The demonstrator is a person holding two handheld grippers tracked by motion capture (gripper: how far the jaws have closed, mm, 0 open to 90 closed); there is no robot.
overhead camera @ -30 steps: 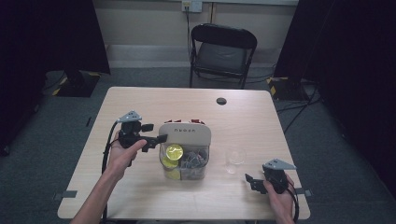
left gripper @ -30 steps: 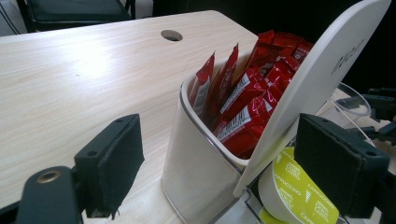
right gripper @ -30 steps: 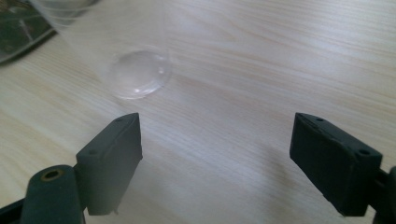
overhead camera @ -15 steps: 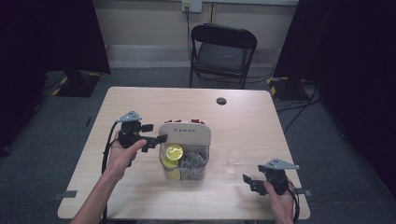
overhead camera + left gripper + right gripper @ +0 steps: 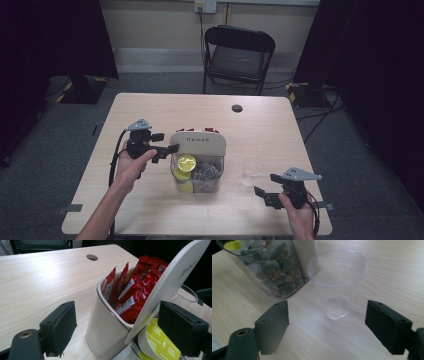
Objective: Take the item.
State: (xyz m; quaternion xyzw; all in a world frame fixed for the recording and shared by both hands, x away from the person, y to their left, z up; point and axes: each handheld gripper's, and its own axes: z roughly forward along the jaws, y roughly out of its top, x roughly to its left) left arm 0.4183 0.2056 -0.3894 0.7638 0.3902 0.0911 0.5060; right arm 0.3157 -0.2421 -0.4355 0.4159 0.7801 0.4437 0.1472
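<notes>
A holder with a white panel (image 5: 198, 144) stands mid-table. Its white rear bin (image 5: 105, 327) holds red sachets (image 5: 132, 290), and its clear front part holds yellow-green capsules (image 5: 187, 162) and dark tea bags (image 5: 207, 172). My left gripper (image 5: 166, 142) is open at the holder's left side, and in the left gripper view its jaws (image 5: 120, 327) straddle the bin's corner and a capsule (image 5: 160, 342). An empty clear plastic cup (image 5: 251, 170) stands upright right of the holder. My right gripper (image 5: 266, 185) is open just in front of the cup (image 5: 337, 282), which sits between and beyond its jaws (image 5: 335, 325).
A round dark hole (image 5: 237, 108) marks the table (image 5: 150, 110) near its far edge. A black folding chair (image 5: 239, 55) stands behind the table. The tea bags (image 5: 279, 275) in the clear compartment sit close to the cup's left in the right gripper view.
My right gripper has edged slightly left toward the cup. The left gripper and the holder have stayed where they were.
</notes>
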